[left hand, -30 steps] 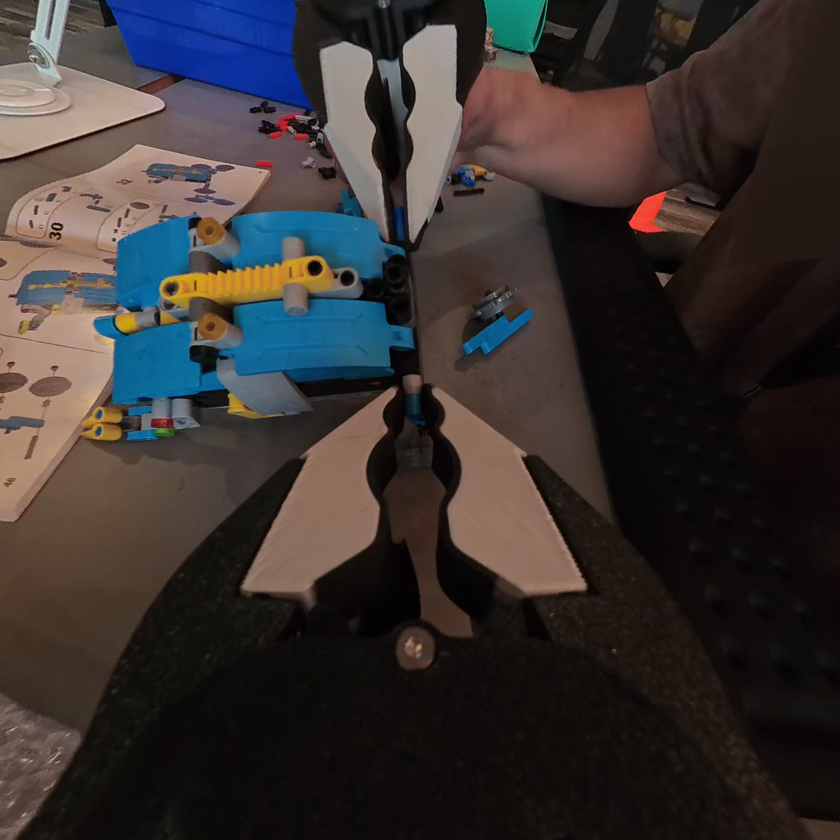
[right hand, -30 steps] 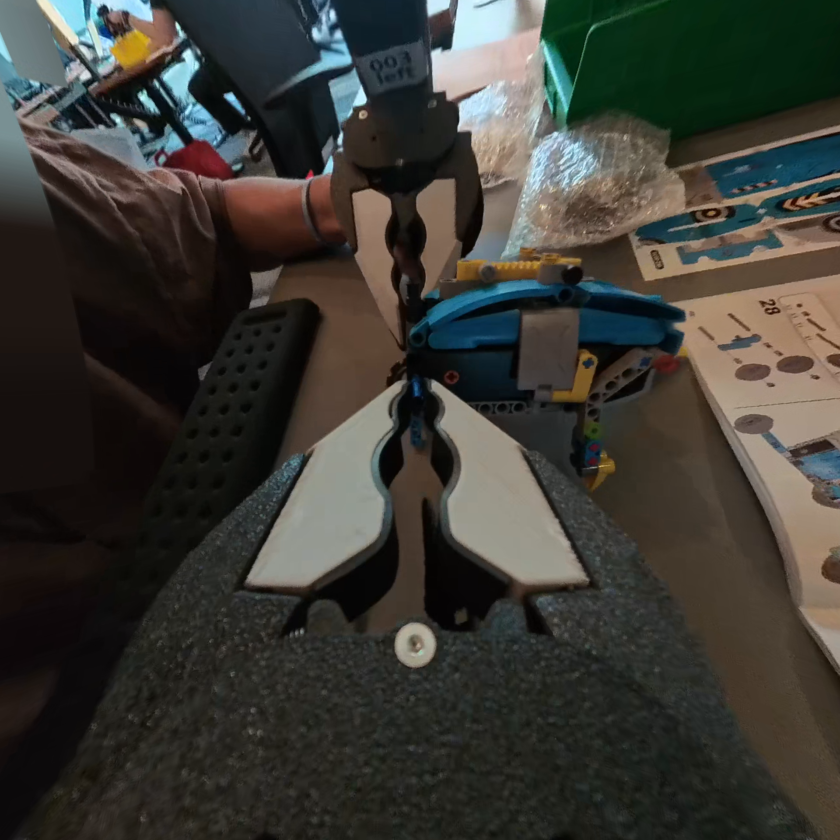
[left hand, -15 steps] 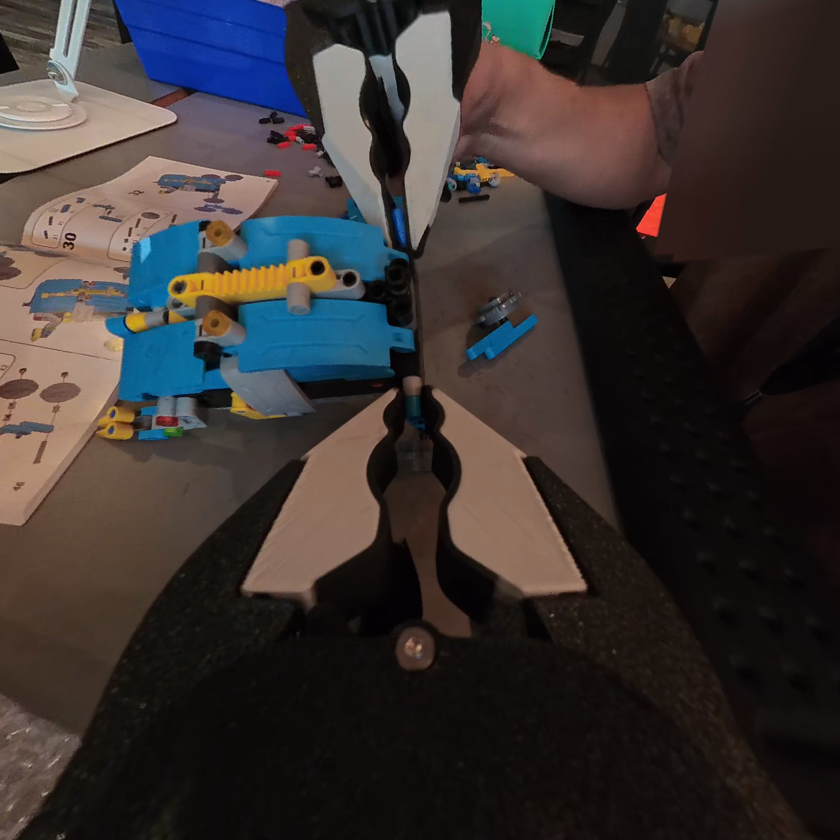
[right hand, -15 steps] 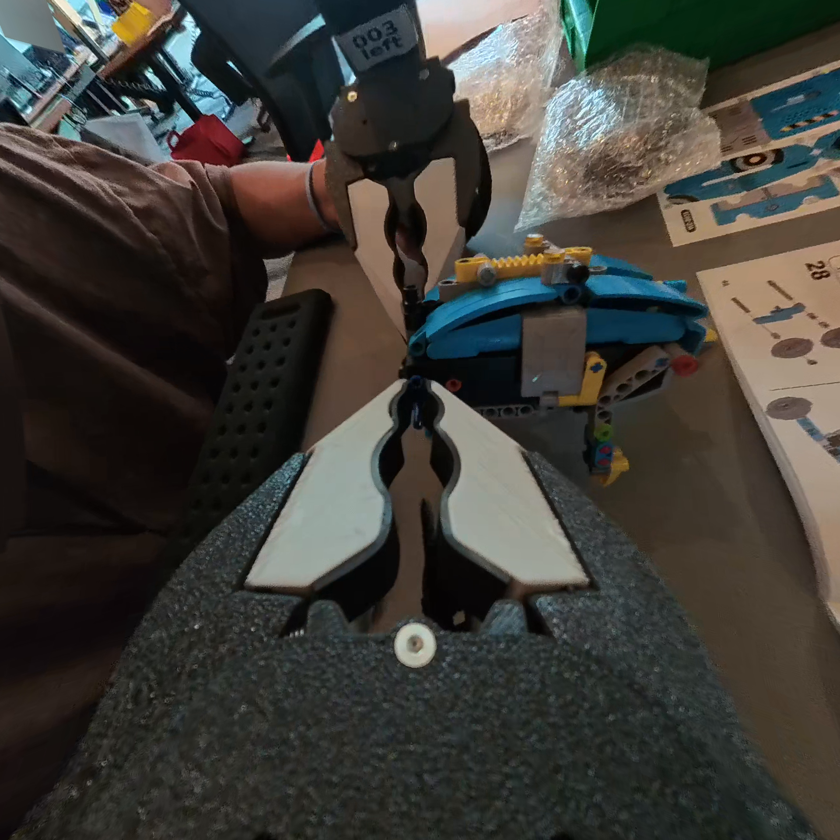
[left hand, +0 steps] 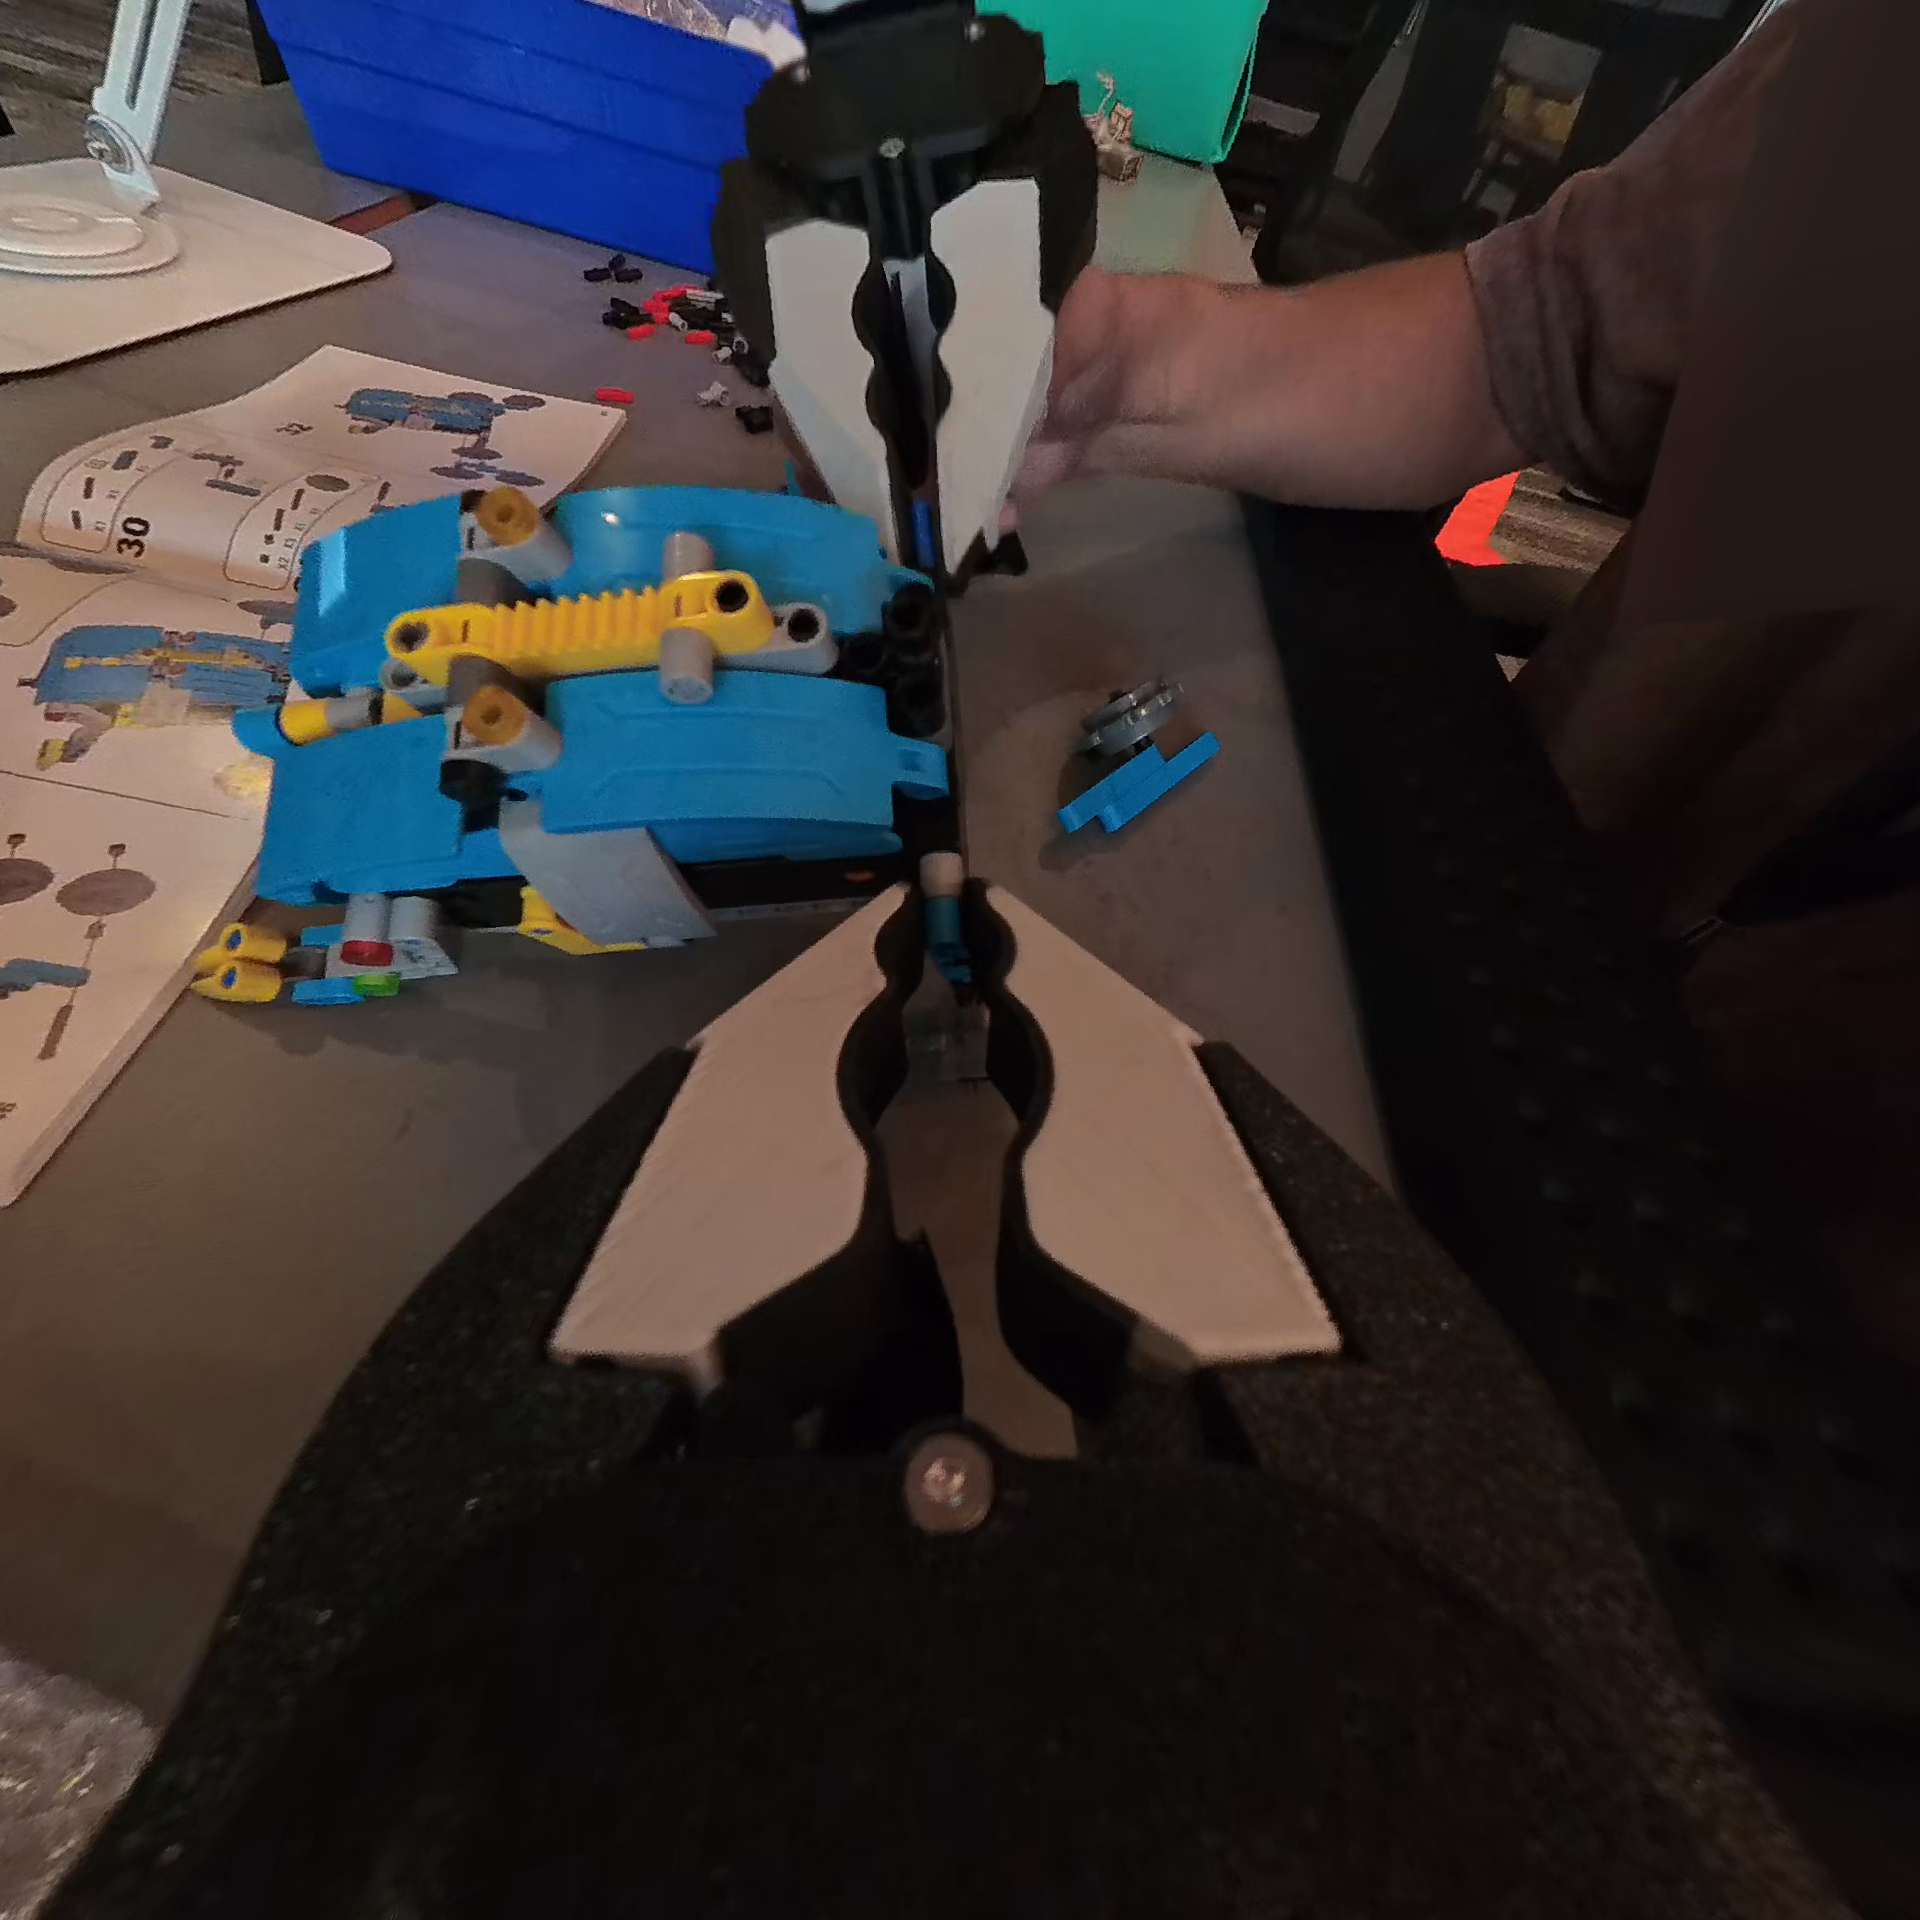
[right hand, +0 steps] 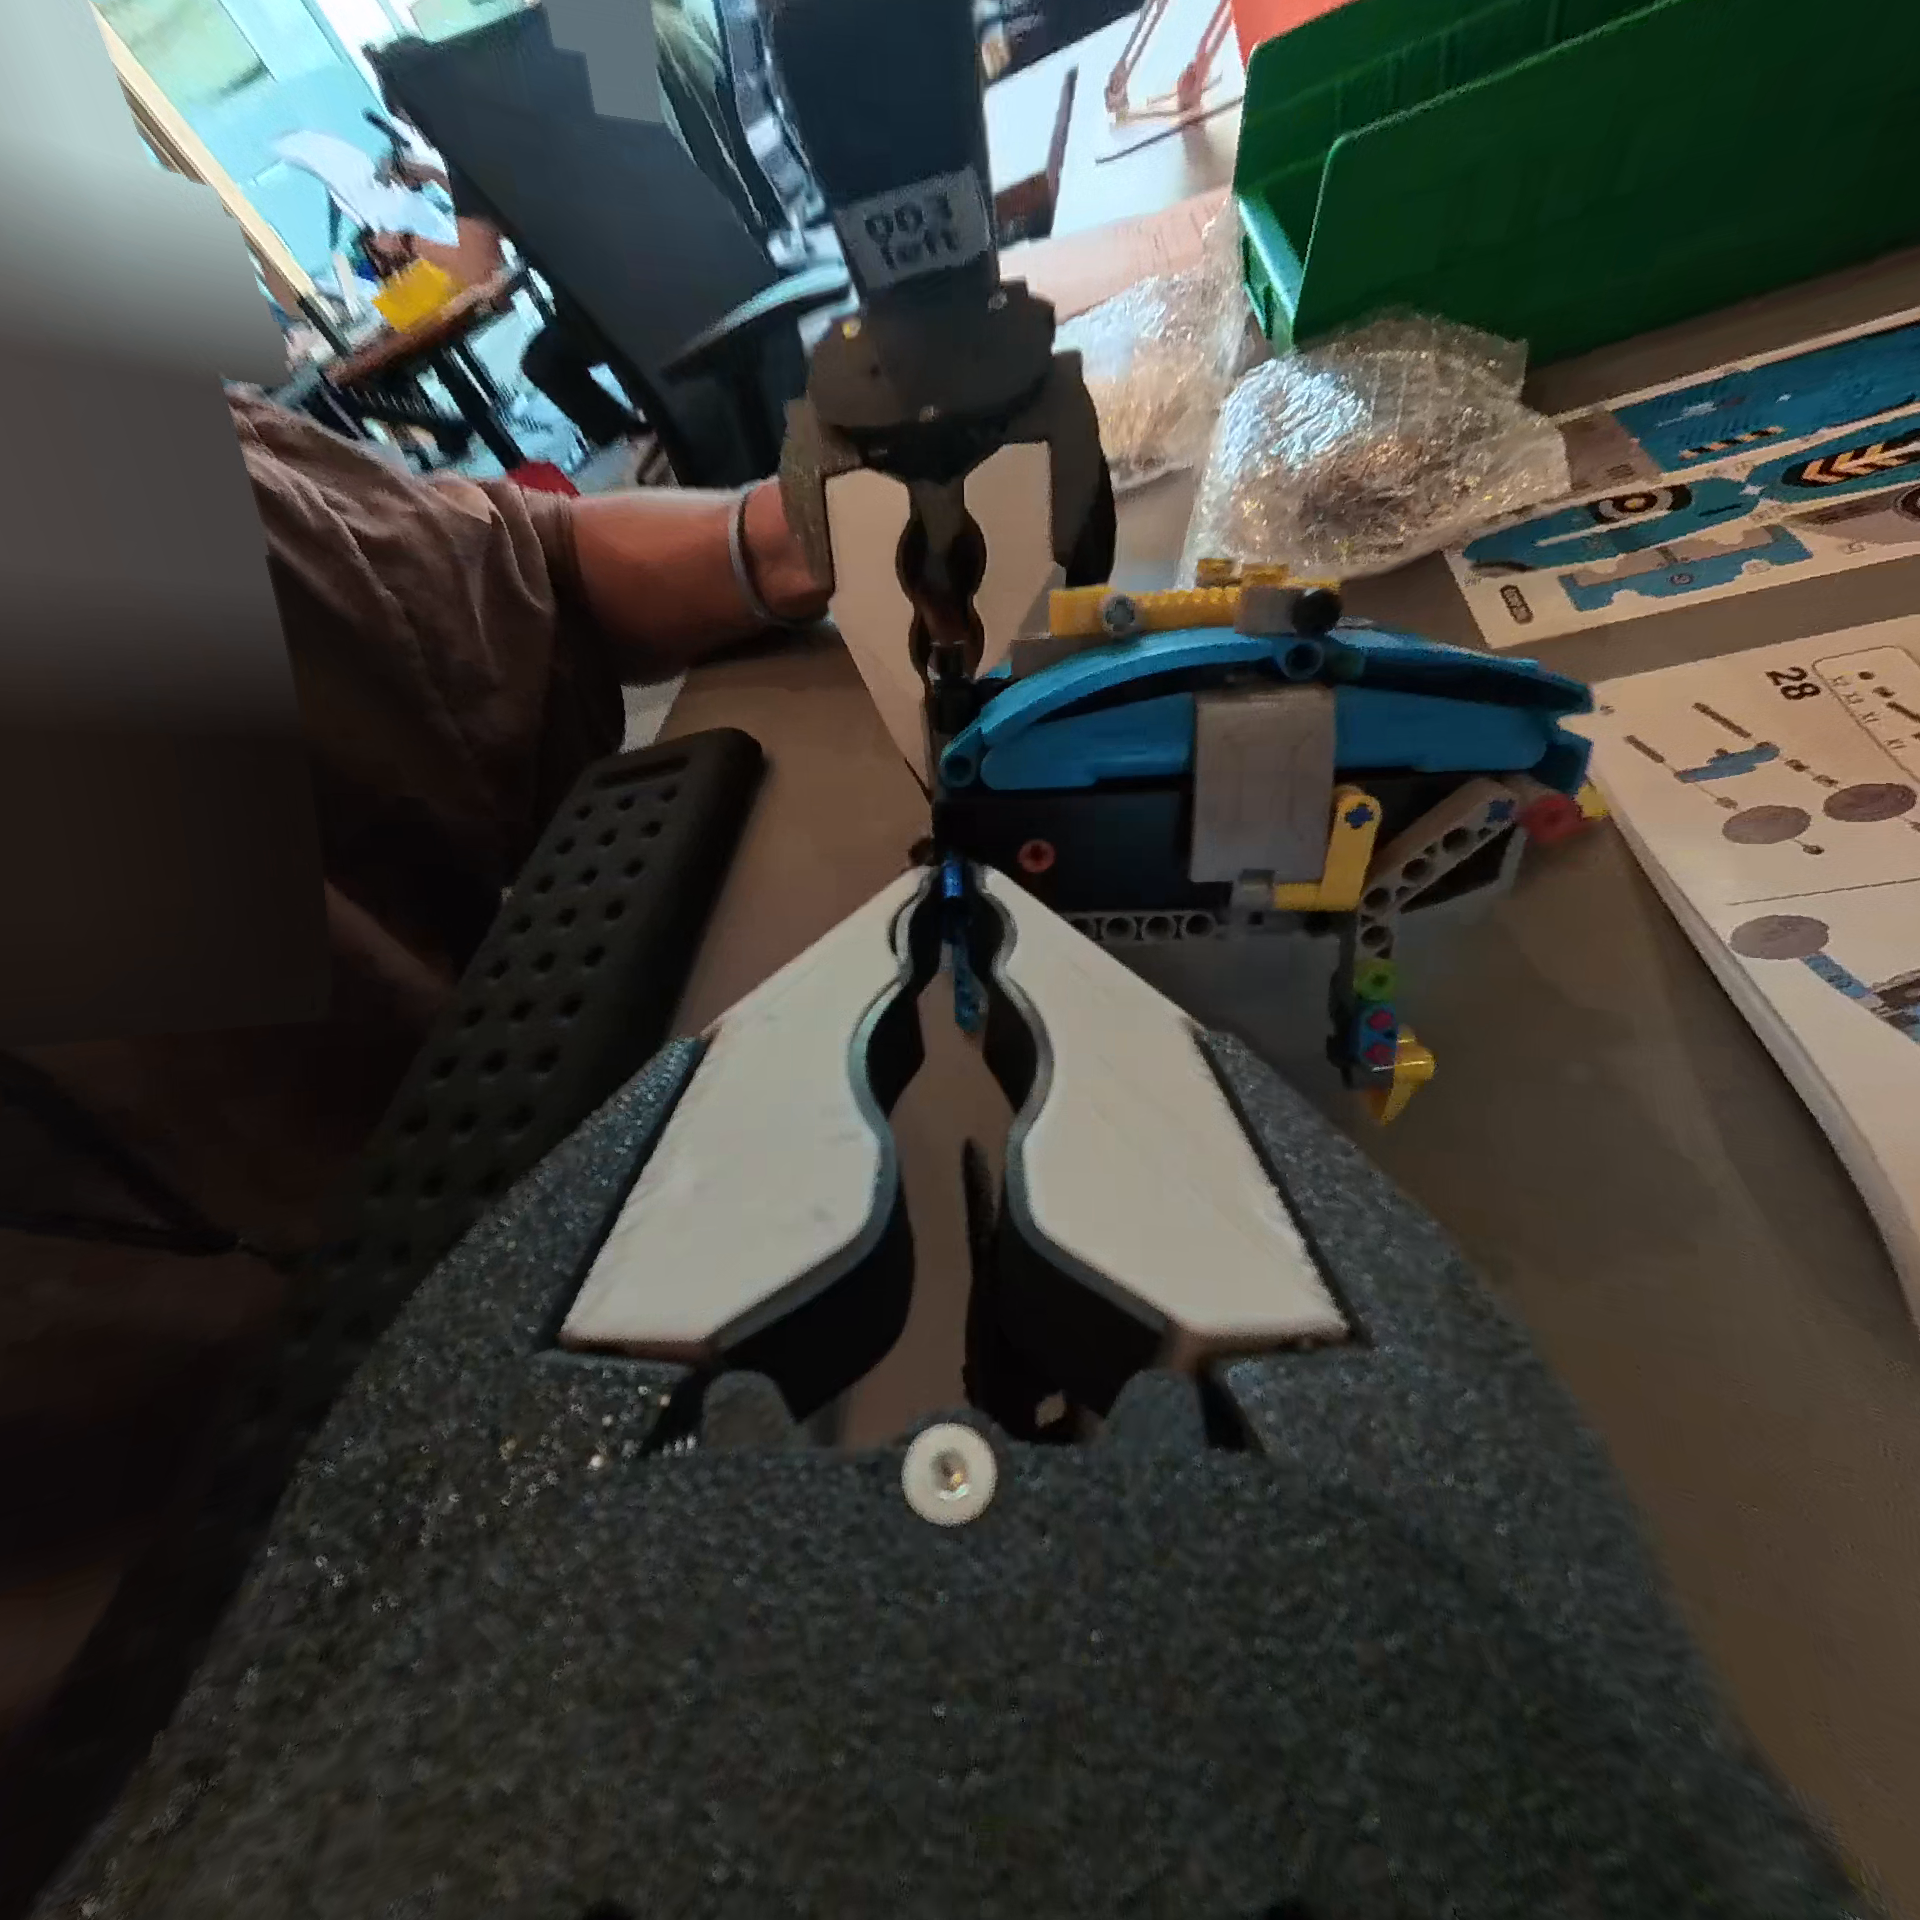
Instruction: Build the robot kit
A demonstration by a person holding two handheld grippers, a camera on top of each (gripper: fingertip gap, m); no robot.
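Observation:
A blue brick model [left hand: 582,717] with a yellow toothed rack [left hand: 582,629] on top lies on the grey table [left hand: 312,1195]. My left gripper [left hand: 943,896] is shut on a teal pin with a tan tip [left hand: 943,920] at the model's near right corner. My right gripper [left hand: 935,556] faces it from the far side. In the right wrist view my right gripper [right hand: 951,875] is shut on a small blue pin [right hand: 958,940] at the model's [right hand: 1247,727] left end. My left gripper [right hand: 940,717] stands opposite. A thin black part [left hand: 951,727] runs between both tips.
Instruction booklet [left hand: 135,582] lies left of the model, also in the right wrist view [right hand: 1787,831]. A loose blue piece with a grey wheel [left hand: 1132,769], small parts [left hand: 675,322], blue bin [left hand: 520,114], green bin [right hand: 1558,156], bubble wrap [right hand: 1371,457], black perforated pad [right hand: 561,977].
Both grippers stay shut at the same end of the model. The views have shifted a little; the model has not visibly moved.

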